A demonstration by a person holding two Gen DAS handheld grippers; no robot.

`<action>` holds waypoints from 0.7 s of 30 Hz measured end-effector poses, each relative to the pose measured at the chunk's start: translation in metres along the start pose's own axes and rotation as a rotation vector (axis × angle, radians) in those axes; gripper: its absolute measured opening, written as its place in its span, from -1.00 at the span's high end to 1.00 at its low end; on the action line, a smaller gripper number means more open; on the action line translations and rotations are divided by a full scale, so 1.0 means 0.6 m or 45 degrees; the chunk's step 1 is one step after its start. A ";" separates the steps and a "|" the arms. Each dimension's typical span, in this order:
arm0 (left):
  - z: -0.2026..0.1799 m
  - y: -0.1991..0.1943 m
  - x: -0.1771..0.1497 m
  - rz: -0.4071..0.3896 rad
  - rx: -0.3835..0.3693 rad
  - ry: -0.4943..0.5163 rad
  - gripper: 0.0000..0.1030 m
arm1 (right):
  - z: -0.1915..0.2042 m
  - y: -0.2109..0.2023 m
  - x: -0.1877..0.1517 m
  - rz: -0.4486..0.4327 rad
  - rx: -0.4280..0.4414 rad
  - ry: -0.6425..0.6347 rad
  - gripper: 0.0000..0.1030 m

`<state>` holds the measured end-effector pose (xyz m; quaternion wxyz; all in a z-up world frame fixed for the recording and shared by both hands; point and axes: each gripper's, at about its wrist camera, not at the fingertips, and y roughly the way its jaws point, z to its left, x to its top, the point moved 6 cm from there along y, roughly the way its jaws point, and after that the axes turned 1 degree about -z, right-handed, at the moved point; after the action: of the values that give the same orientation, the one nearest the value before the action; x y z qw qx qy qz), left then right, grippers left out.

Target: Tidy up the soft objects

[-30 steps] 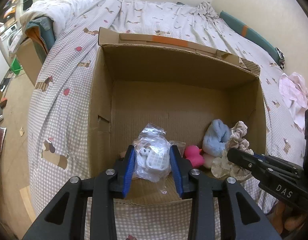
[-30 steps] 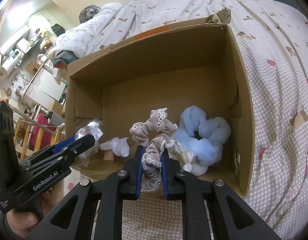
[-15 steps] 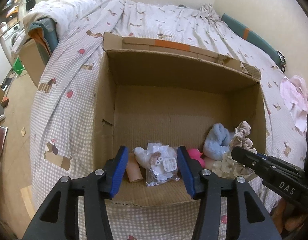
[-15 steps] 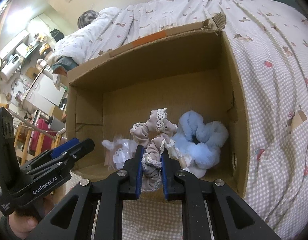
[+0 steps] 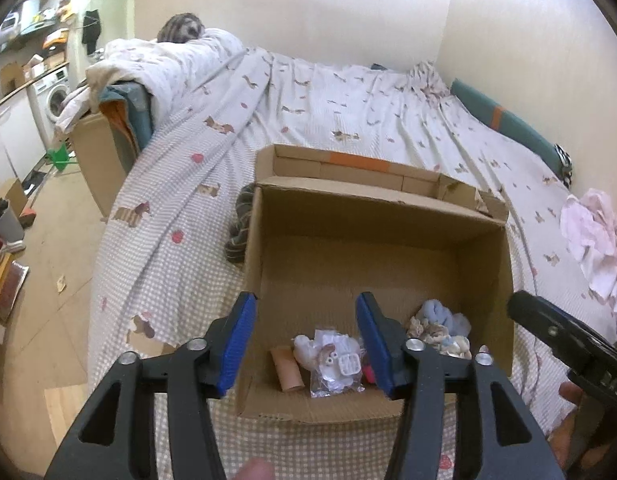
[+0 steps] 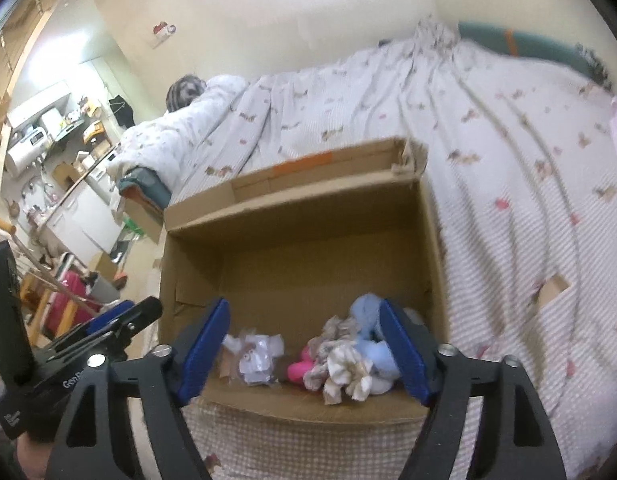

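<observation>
Cardboard box [image 5: 372, 268] on the checked bedspread [image 5: 164, 264], open-topped, holding along its near wall: clear plastic packet [image 5: 335, 364] beside a tan tube [image 5: 285, 368], pink toy [image 6: 298, 369], lace-trimmed scrunchie [image 6: 342, 368] and pale blue scrunchie [image 6: 372, 320]. Left gripper [image 5: 306, 344]: jaws just opened, spread and empty, raised above the box, the packet lying free at 6 o'clock below the gap. Right gripper [image 6: 304, 352]: jaws just opened wide, nothing pinched, the lace-trimmed scrunchie resting loose in the box toward 5 o'clock, against the blue one.
</observation>
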<state>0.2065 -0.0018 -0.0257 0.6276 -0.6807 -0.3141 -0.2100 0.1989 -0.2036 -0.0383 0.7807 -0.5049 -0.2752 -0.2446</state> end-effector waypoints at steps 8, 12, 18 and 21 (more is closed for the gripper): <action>0.007 -0.061 0.003 -0.097 0.044 0.056 -0.69 | 0.008 -0.058 0.004 -0.100 -0.043 -0.039 -1.00; 0.010 -0.091 -0.013 -0.117 0.041 0.077 -0.99 | 0.004 -0.076 -0.009 -0.100 -0.021 -0.003 -1.00; 0.018 -0.128 -0.042 -0.119 0.038 0.090 -0.99 | 0.003 -0.097 -0.042 -0.087 -0.079 -0.044 -1.00; 0.018 -0.140 -0.057 -0.109 0.031 0.082 -0.99 | 0.006 -0.103 -0.059 -0.079 -0.117 -0.088 -1.00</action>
<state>0.1229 0.0042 0.0103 0.6360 -0.6518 -0.3253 -0.2546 0.1316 -0.2197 -0.0206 0.7387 -0.5396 -0.3060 -0.2635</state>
